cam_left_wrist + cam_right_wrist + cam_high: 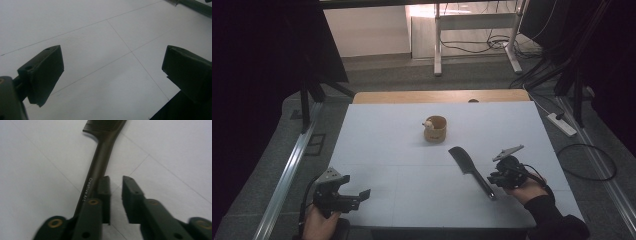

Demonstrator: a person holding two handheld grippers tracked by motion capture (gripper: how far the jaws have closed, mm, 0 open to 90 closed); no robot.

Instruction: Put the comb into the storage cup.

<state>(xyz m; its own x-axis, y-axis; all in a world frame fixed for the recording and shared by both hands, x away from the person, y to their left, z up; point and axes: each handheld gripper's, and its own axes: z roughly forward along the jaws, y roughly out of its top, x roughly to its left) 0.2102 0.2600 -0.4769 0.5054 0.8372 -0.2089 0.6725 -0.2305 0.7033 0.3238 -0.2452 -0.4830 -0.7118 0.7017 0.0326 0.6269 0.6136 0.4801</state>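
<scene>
Resting low: left hand-held gripper (354,192), jaws wide apart, holding nothing, above the worktop (382,150).
Right hand-held gripper (493,178): jaws nearly closed, gripping nothing, just beside the black brush (471,170) handle.

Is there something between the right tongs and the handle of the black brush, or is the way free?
Nothing visible stands between them. The right tongs are right beside the handle of the black brush, which lies flat on the white table. The jaws are slightly apart and the handle is just outside them. The wooden cup stands farther away.
</scene>
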